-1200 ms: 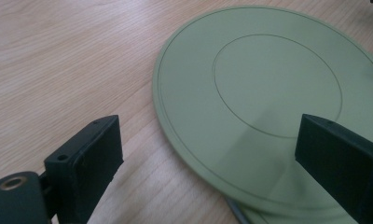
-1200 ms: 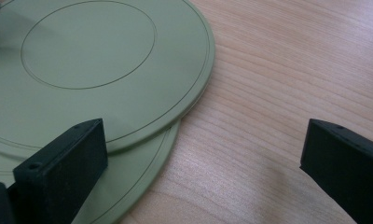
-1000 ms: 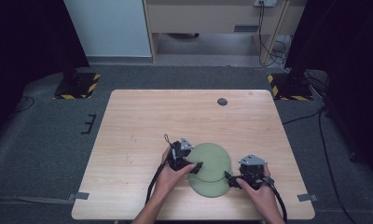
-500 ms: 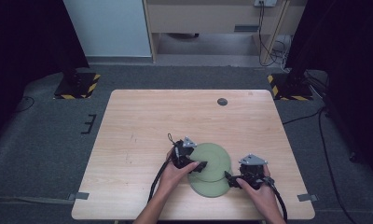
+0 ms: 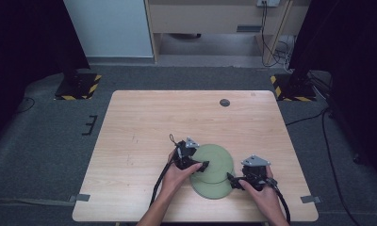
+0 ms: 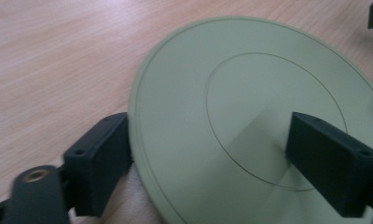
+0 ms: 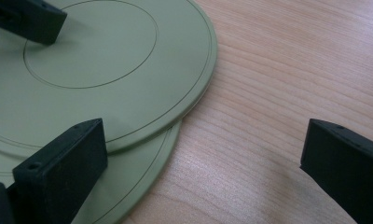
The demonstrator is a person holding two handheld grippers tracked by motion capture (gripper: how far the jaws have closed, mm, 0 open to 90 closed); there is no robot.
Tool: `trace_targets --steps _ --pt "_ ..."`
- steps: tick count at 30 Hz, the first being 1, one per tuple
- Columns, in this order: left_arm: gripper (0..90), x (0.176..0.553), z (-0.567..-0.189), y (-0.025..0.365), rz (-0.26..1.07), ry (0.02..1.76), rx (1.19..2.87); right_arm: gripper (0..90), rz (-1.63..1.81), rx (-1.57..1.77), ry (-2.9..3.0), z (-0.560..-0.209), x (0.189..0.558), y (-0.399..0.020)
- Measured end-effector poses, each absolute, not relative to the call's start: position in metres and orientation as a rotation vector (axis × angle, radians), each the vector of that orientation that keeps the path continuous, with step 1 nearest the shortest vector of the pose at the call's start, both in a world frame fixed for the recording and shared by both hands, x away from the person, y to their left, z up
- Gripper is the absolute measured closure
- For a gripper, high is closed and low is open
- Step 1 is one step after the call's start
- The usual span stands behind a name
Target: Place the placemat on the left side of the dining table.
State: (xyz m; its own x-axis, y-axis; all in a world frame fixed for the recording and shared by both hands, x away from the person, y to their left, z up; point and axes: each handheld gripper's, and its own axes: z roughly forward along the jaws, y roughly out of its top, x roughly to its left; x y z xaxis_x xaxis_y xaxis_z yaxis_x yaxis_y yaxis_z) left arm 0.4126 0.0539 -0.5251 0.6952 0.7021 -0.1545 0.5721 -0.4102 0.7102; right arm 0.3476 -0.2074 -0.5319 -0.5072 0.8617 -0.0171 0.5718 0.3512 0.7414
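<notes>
High view: two green plates are lying overlapped at the table's (image 5: 144,122) 5 o'clock, the upper plate (image 5: 217,157) on the lower plate (image 5: 210,189).
Left gripper view: the left gripper (image 6: 231,154) is straddling the upper plate's 9 o'clock rim, jaws wide.
Right gripper view: the right gripper (image 7: 203,175) is gaping at the 4 o'clock edge, holding nothing.
Risk: closing may be pinching both rims together, dragging the stack.

Left gripper (image 5: 199,165) and right gripper (image 5: 233,180) both spread wide
</notes>
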Motion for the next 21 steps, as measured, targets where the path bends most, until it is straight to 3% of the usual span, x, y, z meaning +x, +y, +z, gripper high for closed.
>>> trace_targets --steps 11,14,21 --pt "33.1 0.410 -0.512 0.062 0.223 0.993 2.040 0.7 0.966 1.250 2.214 -0.532 0.348 -0.207" --pt "44.8 0.409 -0.505 0.067 0.193 0.999 1.965 0.7 0.966 1.250 2.215 -0.532 0.348 -0.207" --pt "58.0 0.408 -0.498 0.067 0.149 0.980 1.921 0.7 0.964 1.250 2.214 -0.532 0.348 -0.207"
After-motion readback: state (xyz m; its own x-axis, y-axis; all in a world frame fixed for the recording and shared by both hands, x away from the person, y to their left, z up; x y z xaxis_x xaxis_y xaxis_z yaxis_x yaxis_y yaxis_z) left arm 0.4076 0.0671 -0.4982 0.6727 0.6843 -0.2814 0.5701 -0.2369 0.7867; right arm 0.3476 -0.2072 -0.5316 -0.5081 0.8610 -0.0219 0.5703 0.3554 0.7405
